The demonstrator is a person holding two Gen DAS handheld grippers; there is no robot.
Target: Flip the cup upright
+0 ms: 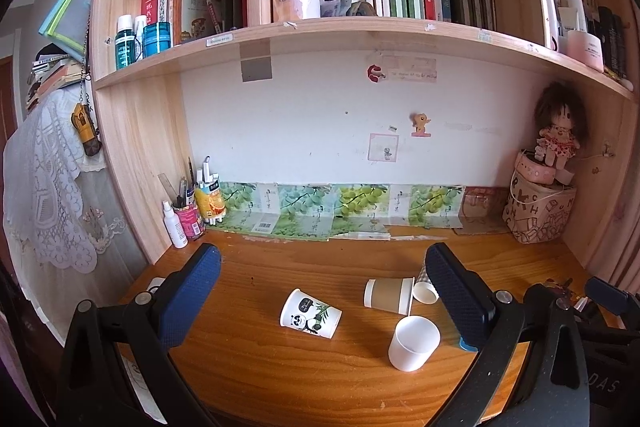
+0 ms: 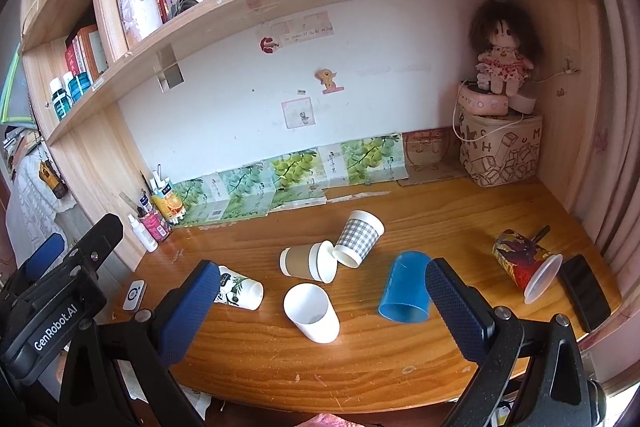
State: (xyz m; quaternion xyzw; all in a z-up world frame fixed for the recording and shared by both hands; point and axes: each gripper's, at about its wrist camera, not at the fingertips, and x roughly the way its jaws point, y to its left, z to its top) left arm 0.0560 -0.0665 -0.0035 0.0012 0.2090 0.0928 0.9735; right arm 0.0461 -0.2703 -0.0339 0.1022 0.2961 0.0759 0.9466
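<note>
Both grippers hang above the near edge of the wooden desk (image 2: 360,355), and neither holds anything. The left gripper (image 1: 322,291) has its blue-padded fingers (image 1: 188,299) spread wide; the right gripper (image 2: 322,307) is spread just as wide, its fingers (image 2: 460,311) apart from every cup.

Six cups sit scattered on the desk. The plain white cup (image 2: 312,313) stands upright, mouth up, near the front middle. The panda cup (image 1: 310,313) lies on its side to its left, apart from it. Behind these, the brown-sleeved cup (image 2: 308,262) lies on its side, its rim touching the checked cup (image 2: 359,238), which also lies tipped over. The blue cup (image 2: 406,287) rests mouth down — just beside the right gripper's right finger in the right wrist view. Further right, the red patterned cup (image 2: 524,265) lies on its side with its clear rim toward the front, near a black phone (image 2: 586,291).

At the back right corner a doll (image 2: 502,59) sits on a pink round box (image 2: 482,101), itself on top of a printed bag (image 2: 500,151). At the back left stands a pen holder (image 1: 188,217) beside a white spray bottle (image 1: 175,225)
</note>
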